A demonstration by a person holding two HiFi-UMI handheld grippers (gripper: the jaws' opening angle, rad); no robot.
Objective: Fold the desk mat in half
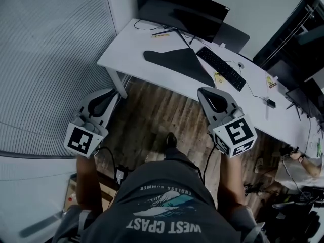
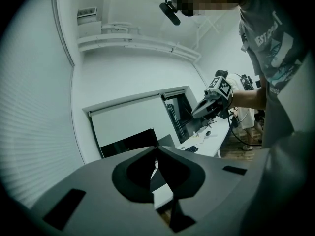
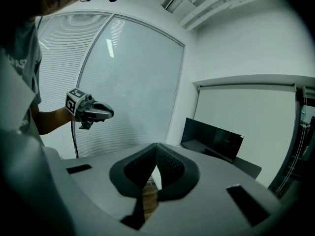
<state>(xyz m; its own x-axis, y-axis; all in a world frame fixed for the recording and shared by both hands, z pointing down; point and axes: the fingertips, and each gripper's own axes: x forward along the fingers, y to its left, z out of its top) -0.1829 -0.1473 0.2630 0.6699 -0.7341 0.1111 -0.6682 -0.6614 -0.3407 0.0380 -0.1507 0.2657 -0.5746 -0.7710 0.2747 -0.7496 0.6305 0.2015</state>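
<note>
a keyboard (image 1: 221,68) lies by the monitor (image 1: 182,9) on the desk (image 1: 126,52).

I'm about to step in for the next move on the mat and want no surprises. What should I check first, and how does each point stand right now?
1. Left gripper empty, jaws together: ok.
2. Right gripper empty, jaws together: ok.
3. Desk mat lies on the white desk, with neither gripper touching it: ok.
4. Mat folded evenly in half: cannot tell. It shows as a dark tapering shape and its edges are unclear.
5. Keyboard clear of the mat: cannot tell. It lies close beside the mat's right edge.
6. Grippers over the mat: not ok. Both hang above the wooden floor, short of the desk.
</note>
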